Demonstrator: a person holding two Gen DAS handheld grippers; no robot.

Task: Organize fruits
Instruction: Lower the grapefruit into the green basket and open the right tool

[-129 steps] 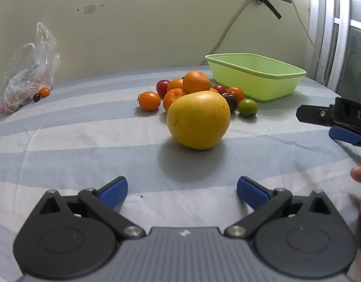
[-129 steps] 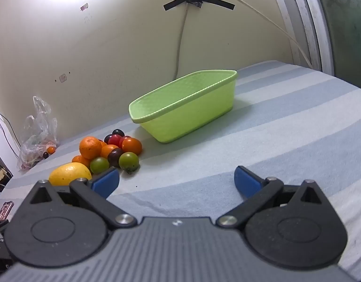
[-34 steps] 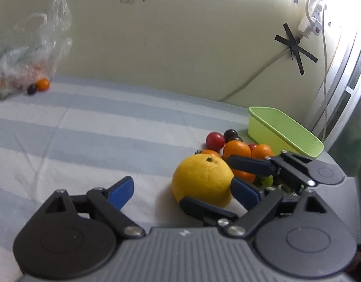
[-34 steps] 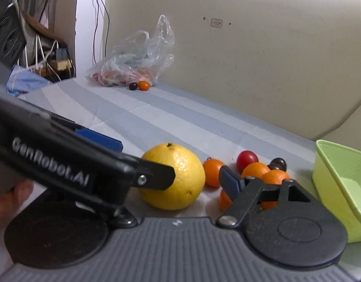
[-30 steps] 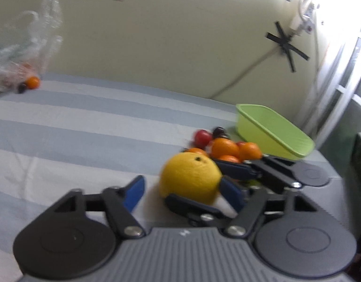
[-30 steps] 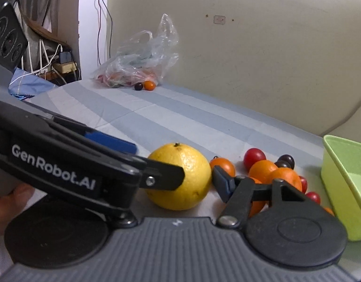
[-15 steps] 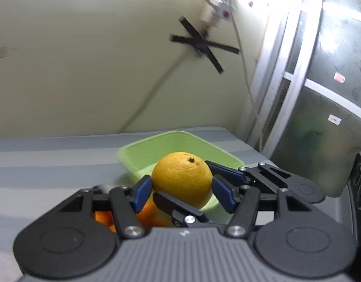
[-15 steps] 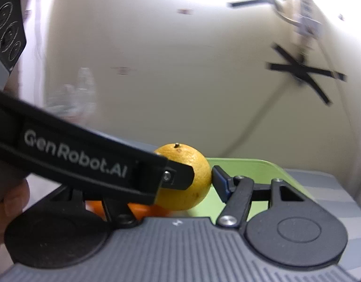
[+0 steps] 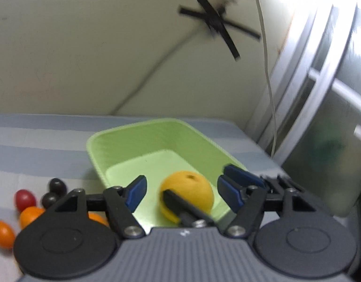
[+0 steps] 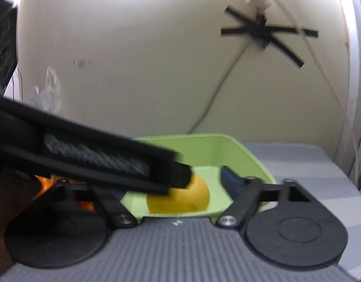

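Grapefruit [image 9: 187, 193], which both my grippers clamped half a second ago, now lies in the green basket [image 9: 102, 155]; left gripper [image 9: 182, 191] and right gripper [image 10: 171, 181] have released it, pads spread wide. First fruit stored, I judge. Small fruits [image 9: 27, 202] wait beside the basket on a blue-striped cloth [image 9: 27, 141], by a cream wall.

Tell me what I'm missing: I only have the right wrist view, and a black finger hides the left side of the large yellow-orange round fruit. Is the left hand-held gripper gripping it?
Observer: No. The left hand-held gripper is open; both blue pads stand clear of the large yellow-orange round fruit.
Operator: Is it inside the basket?
Observer: Yes, low near the front end of the light green plastic basket; the floor behind it is bare.
Operator: Any fruit outside?
Observer: A small red tomato, dark ones and orange ones lie on the striped cloth left of the basket.
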